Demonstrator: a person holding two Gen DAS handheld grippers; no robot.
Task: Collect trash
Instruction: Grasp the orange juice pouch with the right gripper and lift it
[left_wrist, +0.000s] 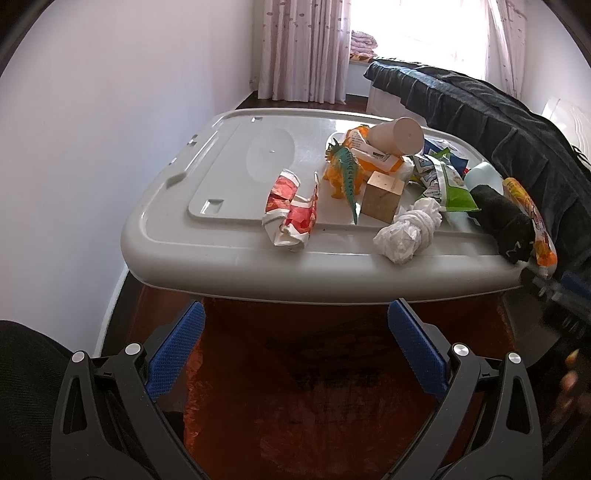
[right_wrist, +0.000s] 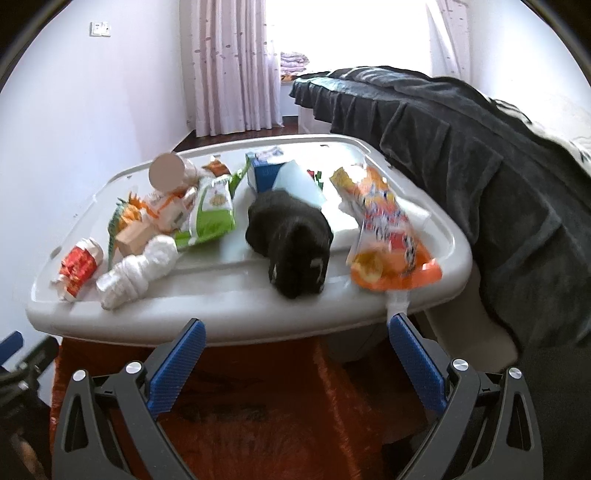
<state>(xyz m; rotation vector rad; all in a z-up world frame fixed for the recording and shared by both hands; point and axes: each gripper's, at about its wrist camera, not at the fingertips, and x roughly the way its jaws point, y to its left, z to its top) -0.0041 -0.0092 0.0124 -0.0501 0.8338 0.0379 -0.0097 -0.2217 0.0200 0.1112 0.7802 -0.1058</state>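
A: Entry, both wrist views. Left gripper has its blue-padded fingers spread wide with nothing between them; it sits below the near edge of the grey plastic lid, above an orange-red bag.

B: Right gripper likewise: fingers wide apart, nothing held, just short of the same lid's near edge.

A: Trash on the lid, left view. Crumpled red-and-white paper wrapper near the front, standing alone. Twisted white tissue wad to its right, at the front rim. Green-and-white snack packet behind the tissue. Tan paper cup on its side, resting on an orange-and-white packet.

B: Orange printed snack bag at the right front corner, its lower end overhanging the rim. Motion blur there; I cannot read the print.

A: Non-trash items noted: orange-and-teal toy dinosaur upright, touching a wooden block. Rolled black sock between the green packet and the orange bag, lying over the front rim. Pale blue object behind the sock; blue-and-white carton beside it.

B: Dark bedcover right of the lid.
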